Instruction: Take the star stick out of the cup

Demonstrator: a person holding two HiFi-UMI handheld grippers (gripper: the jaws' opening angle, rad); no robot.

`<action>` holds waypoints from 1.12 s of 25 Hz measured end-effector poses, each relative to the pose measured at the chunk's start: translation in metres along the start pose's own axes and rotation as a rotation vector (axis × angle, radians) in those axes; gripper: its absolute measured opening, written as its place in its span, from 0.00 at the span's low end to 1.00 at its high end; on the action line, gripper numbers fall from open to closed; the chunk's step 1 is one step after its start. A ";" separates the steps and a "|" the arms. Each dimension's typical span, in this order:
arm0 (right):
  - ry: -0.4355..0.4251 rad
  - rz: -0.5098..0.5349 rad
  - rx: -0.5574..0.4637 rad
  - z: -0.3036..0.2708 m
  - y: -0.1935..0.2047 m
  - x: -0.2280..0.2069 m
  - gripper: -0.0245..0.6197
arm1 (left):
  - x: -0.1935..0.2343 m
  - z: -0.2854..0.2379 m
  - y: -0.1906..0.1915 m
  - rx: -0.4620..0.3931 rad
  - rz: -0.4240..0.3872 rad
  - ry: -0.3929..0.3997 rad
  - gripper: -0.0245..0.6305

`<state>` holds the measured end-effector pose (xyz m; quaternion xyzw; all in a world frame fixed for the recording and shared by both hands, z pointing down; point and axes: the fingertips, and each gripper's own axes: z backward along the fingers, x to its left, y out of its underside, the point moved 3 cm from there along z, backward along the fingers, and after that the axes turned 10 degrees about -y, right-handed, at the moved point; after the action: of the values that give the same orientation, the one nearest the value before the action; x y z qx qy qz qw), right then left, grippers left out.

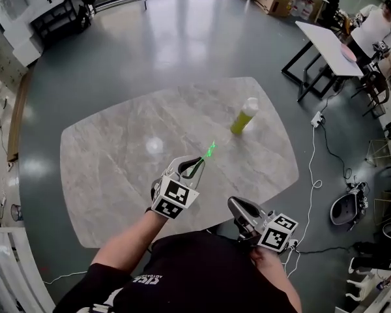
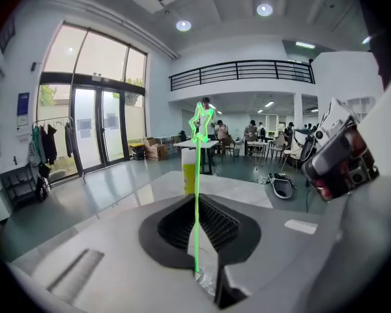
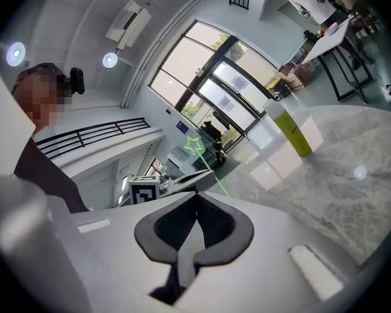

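A thin green star stick (image 1: 208,152) is pinched by its lower end in my left gripper (image 1: 197,166), held in the air above the near part of the table. In the left gripper view the stick (image 2: 196,201) rises straight up from between the shut jaws, star on top. The tall yellow cup (image 1: 244,116) with a white upper part stands alone at the table's far right, well apart from the stick; it also appears as the cup (image 2: 189,171) behind the stick. My right gripper (image 1: 238,208) hovers near my body, jaws shut and empty (image 3: 194,230).
The grey marble table (image 1: 117,168) fills the middle. A white table (image 1: 329,44) with people sits at the back right. A power strip and cable (image 1: 317,119) lie on the floor right of the marble table, with a dark device (image 1: 348,207) beyond.
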<state>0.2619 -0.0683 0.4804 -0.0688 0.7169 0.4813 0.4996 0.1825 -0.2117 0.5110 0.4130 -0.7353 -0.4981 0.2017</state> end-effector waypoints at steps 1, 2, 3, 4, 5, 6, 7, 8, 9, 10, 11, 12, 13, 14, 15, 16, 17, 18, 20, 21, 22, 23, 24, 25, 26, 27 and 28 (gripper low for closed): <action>-0.011 0.000 0.008 -0.004 0.001 0.000 0.06 | 0.004 0.006 -0.004 -0.014 0.007 -0.010 0.06; -0.021 0.000 0.017 -0.009 0.001 0.001 0.06 | 0.008 0.012 -0.008 -0.027 0.014 -0.021 0.06; -0.032 0.000 0.026 -0.013 0.001 0.001 0.06 | 0.012 0.018 -0.012 -0.037 0.022 -0.033 0.06; -0.042 0.000 0.036 -0.016 0.001 0.002 0.06 | 0.015 0.025 -0.016 -0.047 0.031 -0.046 0.06; -0.052 -0.001 0.046 -0.019 0.002 0.003 0.06 | 0.018 0.032 -0.018 -0.056 0.039 -0.059 0.06; -0.063 -0.001 0.057 -0.023 0.003 0.004 0.06 | 0.021 0.039 -0.019 -0.063 0.047 -0.072 0.06; -0.074 -0.001 0.068 -0.028 0.003 0.005 0.06 | 0.025 0.046 -0.020 -0.068 0.054 -0.086 0.06; -0.087 -0.001 0.080 -0.033 0.005 0.007 0.06 | 0.029 0.053 -0.019 -0.071 0.060 -0.101 0.06; -0.100 -0.001 0.093 -0.038 0.006 0.010 0.06 | 0.033 0.060 -0.017 -0.071 0.066 -0.116 0.06; -0.112 0.000 0.107 -0.043 0.007 0.012 0.06 | 0.038 0.066 -0.014 -0.068 0.072 -0.132 0.06; -0.122 0.000 0.122 -0.049 0.009 0.015 0.06 | 0.042 0.071 -0.009 -0.062 0.079 -0.147 0.06; -0.132 0.000 0.136 -0.054 0.011 0.017 0.06 | 0.047 0.077 -0.003 -0.054 0.089 -0.160 0.06; -0.141 0.000 0.149 -0.060 0.014 0.020 0.06 | 0.051 0.083 0.003 -0.044 0.100 -0.172 0.06; -0.149 -0.001 0.162 -0.065 0.016 0.023 0.06 | 0.055 0.089 0.009 -0.035 0.112 -0.184 0.06; -0.156 -0.001 0.175 -0.068 0.019 0.026 0.06 | 0.058 0.094 0.014 -0.026 0.124 -0.195 0.06; -0.162 -0.002 0.187 -0.072 0.022 0.028 0.06 | 0.060 0.099 0.020 -0.018 0.133 -0.205 0.06; -0.167 -0.003 0.198 -0.074 0.024 0.030 0.06 | 0.062 0.103 0.025 -0.011 0.141 -0.214 0.06; -0.170 -0.004 0.208 -0.077 0.027 0.032 0.06 | 0.063 0.106 0.032 -0.002 0.149 -0.222 0.06; -0.173 -0.006 0.226 -0.082 0.032 0.035 0.06 | 0.067 0.109 0.047 0.021 0.166 -0.235 0.06; -0.173 -0.007 0.233 -0.083 0.034 0.037 0.06 | 0.069 0.110 0.056 0.035 0.177 -0.240 0.06; -0.172 -0.008 0.239 -0.085 0.036 0.038 0.06 | 0.070 0.110 0.064 0.051 0.190 -0.243 0.06; -0.170 -0.009 0.242 -0.085 0.039 0.039 0.06 | 0.071 0.110 0.073 0.065 0.205 -0.244 0.06; -0.168 -0.010 0.244 -0.085 0.040 0.040 0.06 | 0.071 0.109 0.080 0.078 0.218 -0.243 0.06; -0.165 -0.012 0.245 -0.086 0.042 0.041 0.06 | 0.071 0.108 0.087 0.089 0.228 -0.241 0.06; -0.161 -0.013 0.245 -0.085 0.043 0.042 0.06 | 0.071 0.107 0.093 0.100 0.236 -0.238 0.06; -0.157 -0.014 0.244 -0.085 0.043 0.042 0.06 | 0.071 0.105 0.098 0.111 0.244 -0.233 0.06; -0.153 -0.015 0.243 -0.085 0.044 0.042 0.06 | 0.070 0.103 0.104 0.122 0.253 -0.227 0.06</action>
<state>0.1604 -0.0930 0.4780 0.0236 0.7291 0.3910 0.5612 0.0272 -0.1931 0.5535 0.2697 -0.8284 -0.4665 0.1529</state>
